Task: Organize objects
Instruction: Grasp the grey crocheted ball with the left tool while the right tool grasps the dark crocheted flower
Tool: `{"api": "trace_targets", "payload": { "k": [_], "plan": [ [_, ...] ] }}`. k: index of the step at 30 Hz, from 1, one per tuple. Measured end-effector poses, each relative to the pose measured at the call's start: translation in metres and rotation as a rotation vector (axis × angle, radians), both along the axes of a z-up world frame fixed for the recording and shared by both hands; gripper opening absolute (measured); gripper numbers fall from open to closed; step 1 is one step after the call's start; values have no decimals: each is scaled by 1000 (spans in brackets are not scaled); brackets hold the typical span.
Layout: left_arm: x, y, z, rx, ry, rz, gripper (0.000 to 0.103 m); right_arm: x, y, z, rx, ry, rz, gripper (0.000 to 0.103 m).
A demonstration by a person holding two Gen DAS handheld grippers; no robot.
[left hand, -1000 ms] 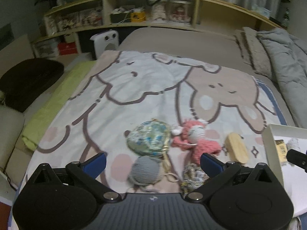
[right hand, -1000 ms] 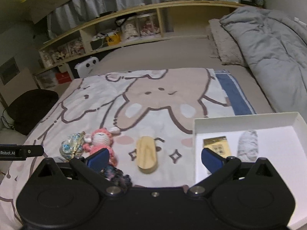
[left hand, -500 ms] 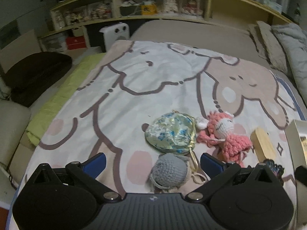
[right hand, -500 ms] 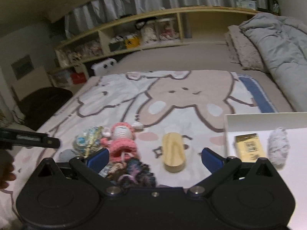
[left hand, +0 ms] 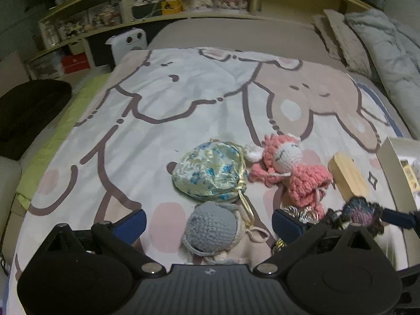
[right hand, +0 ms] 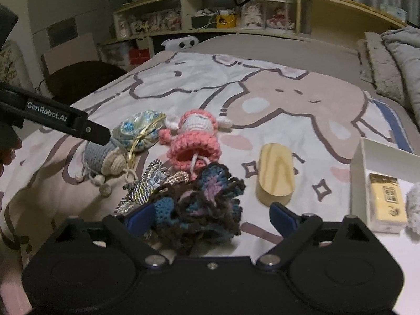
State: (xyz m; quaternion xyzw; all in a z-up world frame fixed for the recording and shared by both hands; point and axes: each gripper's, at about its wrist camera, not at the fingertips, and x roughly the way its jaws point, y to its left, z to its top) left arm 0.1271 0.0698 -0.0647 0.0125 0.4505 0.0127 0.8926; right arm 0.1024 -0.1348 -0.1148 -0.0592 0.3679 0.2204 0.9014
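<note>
1. Here the left wrist view alone gave the left gripper [left hand: 208, 223] from behind: its fingers [left hand: 131, 221] stood wide apart and were closing, with the grey crocheted toy [left hand: 210, 229] lying on the bed between them, untouched by either pad.
2. Only that view showed the toy's rounded grey back; the right wrist view showed it from the side [right hand: 105, 157], with a beige end and corded bobbles, and one black finger of the left gripper [right hand: 86, 130] reaching over it.
3. Just beyond the grey toy lay the floral pouch [left hand: 210, 174], touching it, and right of the pouch the pink crocheted doll [left hand: 291, 168] lay on the cartoon blanket [left hand: 183, 92].
4. The right wrist view alone gave the right gripper [right hand: 210, 216] from behind: its fingers [right hand: 140, 216] were also wide apart and closing, with the dark crocheted piece [right hand: 202, 204] bunched between them, its left side against the left pad and clear of the right one.
5. A silvery beaded item [right hand: 147, 183] lay just left of that piece.
6. The wooden block [right hand: 275, 174] lay beyond the right finger, outside the gap.
7. Farthest right, the white box [right hand: 367, 157] held a yellow packet [right hand: 386, 202] and a grey fuzzy thing, seen fully only in the right view.
</note>
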Motion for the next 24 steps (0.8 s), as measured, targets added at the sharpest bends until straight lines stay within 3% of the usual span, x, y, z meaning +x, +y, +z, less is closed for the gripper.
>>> {"api": "trace_targets", "payload": {
  "k": [5,10,13,18,20,24],
  "plan": [
    [4,-7,-11,36,46,-49,94,3,8,-10,-13,37,46,89],
    [5,-10,-18,72,73,-64,88,1,12,-10,-10,66,85,62],
    [7,-9,-22,64,85,-64,83,0,10,-5,3,67,79,56],
    [10,-6,-30,32,116,-39,68,-2,7,3,31,74,73,52],
    [11,-2,-33,9,127,-20,56,-3,7,6,43,69,72,52],
    [10,4,-34,-47,126,2,52,-3,6,9,58,69,65,52]
  ]
}}
